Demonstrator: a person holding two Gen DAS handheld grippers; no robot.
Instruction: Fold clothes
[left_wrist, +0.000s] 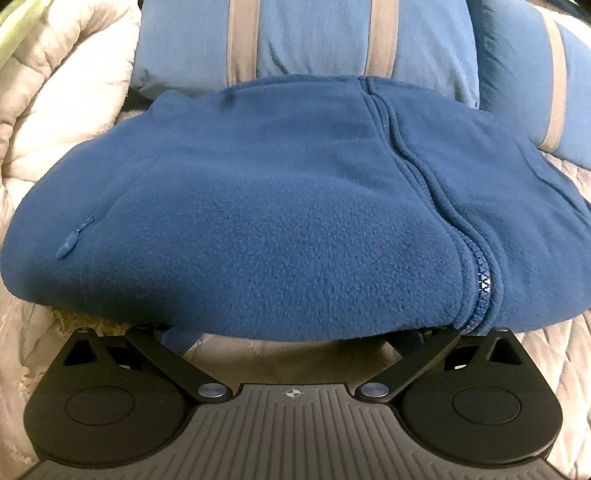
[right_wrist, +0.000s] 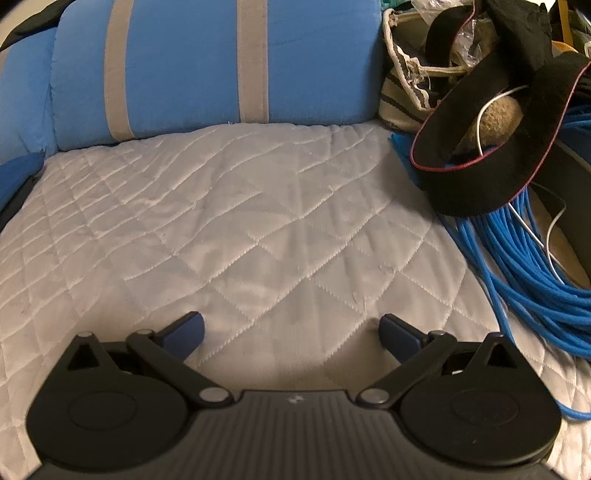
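Filling most of the left wrist view: a dark blue fleece (left_wrist: 258, 221), folded into a thick bundle, lying on the quilt (left_wrist: 48, 122) in front of the striped cushions (left_wrist: 314, 40). Nap fuzzy; surface smooth, few wrinkles. Closed front zipper (left_wrist: 424, 184) runs from the far edge to the near fold, right of centre; teeth show at the near edge. Small zip pull (left_wrist: 70, 245) near the left edge. Left gripper (left_wrist: 295, 334): linkage arms spread wide, fingertips hidden under the near fold of the fleece; whether they pinch cloth I cannot tell.

Right wrist view: right gripper (right_wrist: 291, 332) with jaws wide apart, nothing between them, over bare quilt. Cushions along the far edge. At the right edge, a black cap (right_wrist: 480, 177) on coiled blue cable (right_wrist: 517, 266). A sliver of dark blue at the left edge, probably the fleece.
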